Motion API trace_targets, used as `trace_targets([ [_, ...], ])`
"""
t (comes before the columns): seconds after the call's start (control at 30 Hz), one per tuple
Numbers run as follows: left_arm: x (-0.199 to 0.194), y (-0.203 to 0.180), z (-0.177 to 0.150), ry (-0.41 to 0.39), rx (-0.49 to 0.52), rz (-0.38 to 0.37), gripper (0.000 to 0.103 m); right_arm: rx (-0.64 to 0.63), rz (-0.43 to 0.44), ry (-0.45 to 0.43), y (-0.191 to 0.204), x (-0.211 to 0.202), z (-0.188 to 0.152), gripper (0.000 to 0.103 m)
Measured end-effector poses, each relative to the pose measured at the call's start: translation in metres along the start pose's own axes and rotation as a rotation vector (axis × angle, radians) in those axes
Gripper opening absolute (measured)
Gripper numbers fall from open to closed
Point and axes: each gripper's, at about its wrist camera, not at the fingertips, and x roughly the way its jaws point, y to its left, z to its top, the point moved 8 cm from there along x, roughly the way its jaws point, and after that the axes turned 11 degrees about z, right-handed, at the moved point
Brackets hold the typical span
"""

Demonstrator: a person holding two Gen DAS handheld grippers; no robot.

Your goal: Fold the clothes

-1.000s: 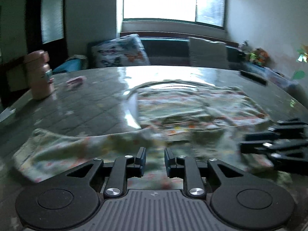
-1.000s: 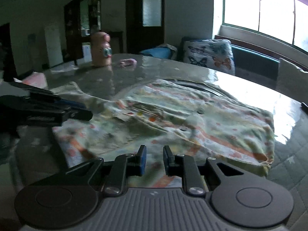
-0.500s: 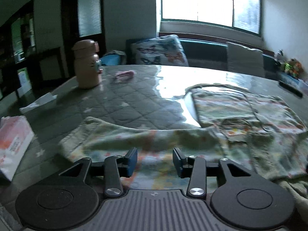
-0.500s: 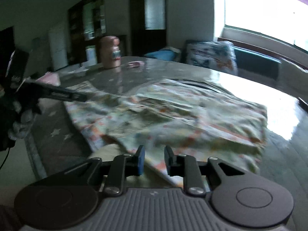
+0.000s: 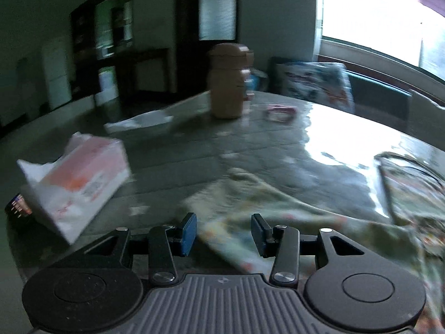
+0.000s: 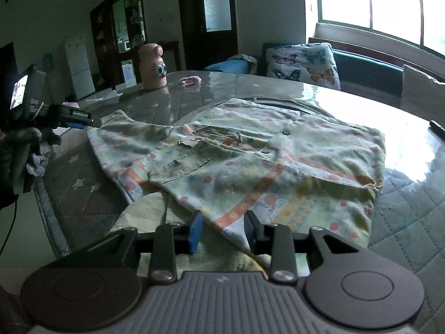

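Two grippers were in view, each with its jaws spread apart and grasping nothing. The left gripper [image 5: 224, 231] hovered low over the table [image 5: 250, 150], and the sleeve end of the printed shirt [image 5: 278, 217] lay directly ahead of and partly between its jaws; whether the blue pads [image 5: 187, 231] touched the cloth could not be determined, since the left wrist view was motion-blurred. Ahead and to the left of those jaws lay a tissue pack [image 5: 80, 178], with a sheet of white paper [image 5: 139, 121] farther beyond it. Well ahead of the jaws stood a pink bottle [image 5: 226, 80], with a small pink object [image 5: 279, 110] just to its right.

The right gripper [image 6: 222, 232] was positioned at the near hem of the shirt [image 6: 278, 153], which was spread flat across the table [image 6: 411, 222], front side up, with a button [image 6: 286, 132] visible near its centre. The hem edge lay between the released jaws. A pale ribbed layer [image 6: 150, 217] protruded from beneath the shirt just left of the jaws. Far to the left of the right jaws, the left gripper [image 6: 83, 121] was visible over the sleeve end of the shirt. A butterfly-print cushion [image 6: 303, 64] rested beyond the far table edge.
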Motion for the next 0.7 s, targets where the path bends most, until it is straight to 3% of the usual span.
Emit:
trace_targets([
  [0.1,0.012,0.013,0.002,0.016,-0.028,0.042,0.044,0.0,-0.001,0.004,0.001,0.0,-0.001,0.033],
  [0.23,0.021,0.016,0.0,0.041,-0.05,0.012,0.038,0.002,-0.003,0.001,0.002,0.0,0.001,0.033],
  [0.3,0.021,0.016,0.0,0.042,-0.057,-0.004,0.033,0.001,-0.004,-0.002,0.002,0.0,0.002,0.033],
  [0.37,0.02,0.013,0.0,0.039,-0.058,-0.027,0.015,0.003,-0.006,-0.009,0.002,-0.002,0.003,0.033],
  [0.5,0.01,0.007,0.003,0.026,-0.073,-0.071,0.008,0.015,-0.008,-0.021,0.002,-0.004,0.004,0.033],
  [0.7,-0.052,-0.034,0.022,-0.05,-0.046,-0.284,0.008,0.065,-0.009,-0.05,-0.005,-0.01,0.006,0.033],
])
